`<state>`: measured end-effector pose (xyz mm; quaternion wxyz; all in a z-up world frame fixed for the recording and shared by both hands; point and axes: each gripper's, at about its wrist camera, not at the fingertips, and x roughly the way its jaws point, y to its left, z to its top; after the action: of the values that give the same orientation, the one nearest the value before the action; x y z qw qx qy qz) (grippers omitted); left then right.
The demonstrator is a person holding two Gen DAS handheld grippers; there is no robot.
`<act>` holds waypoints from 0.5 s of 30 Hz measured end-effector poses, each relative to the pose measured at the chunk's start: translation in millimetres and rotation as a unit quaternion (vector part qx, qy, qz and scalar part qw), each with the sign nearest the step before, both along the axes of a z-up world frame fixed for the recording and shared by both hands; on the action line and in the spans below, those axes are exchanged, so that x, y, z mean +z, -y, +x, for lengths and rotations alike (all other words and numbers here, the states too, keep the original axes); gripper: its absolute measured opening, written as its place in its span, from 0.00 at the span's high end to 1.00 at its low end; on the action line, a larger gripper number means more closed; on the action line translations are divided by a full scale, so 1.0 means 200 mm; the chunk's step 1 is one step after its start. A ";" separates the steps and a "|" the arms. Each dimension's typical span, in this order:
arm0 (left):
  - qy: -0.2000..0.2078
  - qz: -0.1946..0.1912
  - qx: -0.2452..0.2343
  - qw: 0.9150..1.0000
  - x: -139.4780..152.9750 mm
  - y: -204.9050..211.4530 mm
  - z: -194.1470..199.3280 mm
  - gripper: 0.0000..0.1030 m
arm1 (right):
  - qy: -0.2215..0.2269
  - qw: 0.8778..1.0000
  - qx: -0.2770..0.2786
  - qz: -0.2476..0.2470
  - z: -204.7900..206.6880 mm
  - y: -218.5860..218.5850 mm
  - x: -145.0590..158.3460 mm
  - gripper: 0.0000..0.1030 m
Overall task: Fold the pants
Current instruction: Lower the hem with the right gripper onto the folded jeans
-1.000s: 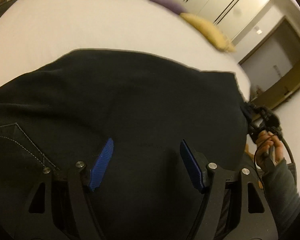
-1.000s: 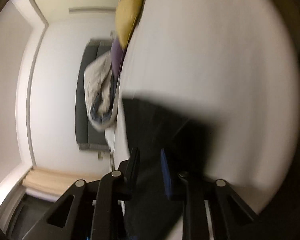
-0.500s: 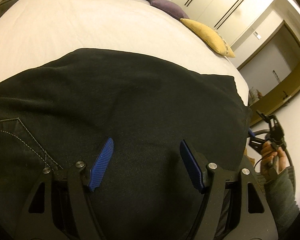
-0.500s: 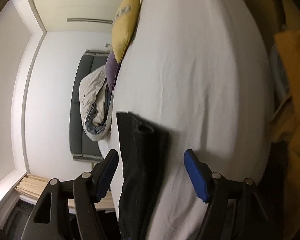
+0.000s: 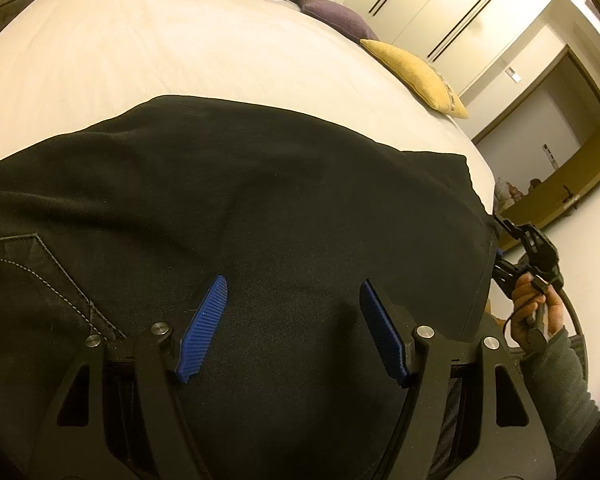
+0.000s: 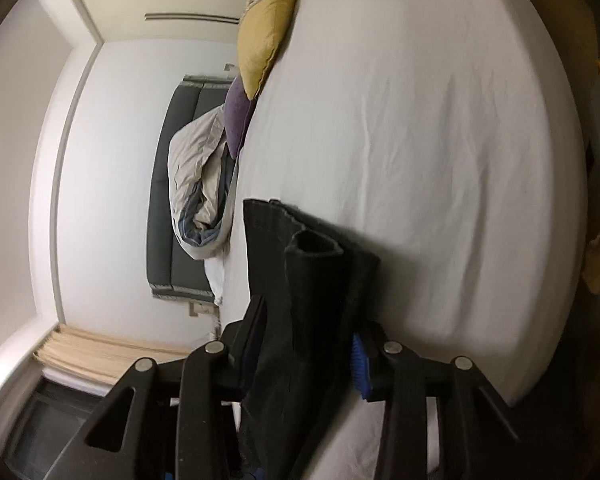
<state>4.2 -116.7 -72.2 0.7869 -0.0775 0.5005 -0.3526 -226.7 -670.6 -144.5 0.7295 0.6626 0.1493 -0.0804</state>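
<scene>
Black pants (image 5: 260, 180) lie folded on the white bed (image 5: 180, 40), with a stitched pocket at the left. My left gripper (image 5: 292, 282) hovers low over the cloth, open, its blue pads (image 5: 204, 320) apart with nothing pinched between them. At the bed's right edge a hand (image 5: 532, 304) holds my right gripper (image 5: 528, 248) by the leg ends. In the right wrist view the stacked leg hems (image 6: 312, 280) stand between the jaws of my right gripper (image 6: 306, 320), which are closing around them. One blue pad (image 6: 358, 360) shows beside the cloth, and the other finger is partly hidden.
A yellow pillow (image 5: 416, 72) and a purple pillow (image 5: 336, 16) lie at the far side of the bed, beside a crumpled duvet (image 6: 196, 184). Bare white sheet (image 6: 420, 120) stretches beyond the pants. Wardrobe doors and a doorway stand behind.
My right gripper let go of the leg ends and opened wide, then narrowed again around them. The left gripper stayed where it was, still open.
</scene>
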 end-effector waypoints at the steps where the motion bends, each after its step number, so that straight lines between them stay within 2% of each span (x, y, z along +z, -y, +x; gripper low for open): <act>1: -0.001 -0.001 0.000 1.000 0.00 0.00 0.00 0.34 | 0.004 1.000 -0.006 0.005 0.01 0.01 -0.01 0.65; 4: -0.001 0.000 0.000 1.000 0.00 -0.01 0.01 0.34 | 0.013 1.000 -0.002 0.008 0.02 0.03 -0.03 0.68; 6: -0.009 0.007 0.004 1.000 0.02 0.00 0.01 0.34 | 0.005 1.000 0.006 0.003 0.02 0.02 -0.03 0.81; 8: -0.022 0.018 0.015 0.999 0.06 0.03 0.03 0.34 | 0.002 1.000 0.008 0.006 0.01 0.03 -0.05 0.87; 12: -0.050 -0.050 -0.013 0.997 0.16 0.19 0.05 0.34 | -0.001 1.000 0.010 0.001 0.00 0.02 -0.06 0.91; 15: -0.092 -0.089 -0.071 0.989 0.10 0.44 0.07 0.34 | -0.006 1.000 0.011 -0.007 0.01 0.01 -0.04 0.91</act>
<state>17.9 -205.3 -51.3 0.7006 -0.1431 0.5414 -0.4422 -225.2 -671.9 -153.4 0.7339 0.6554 0.1605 -0.0778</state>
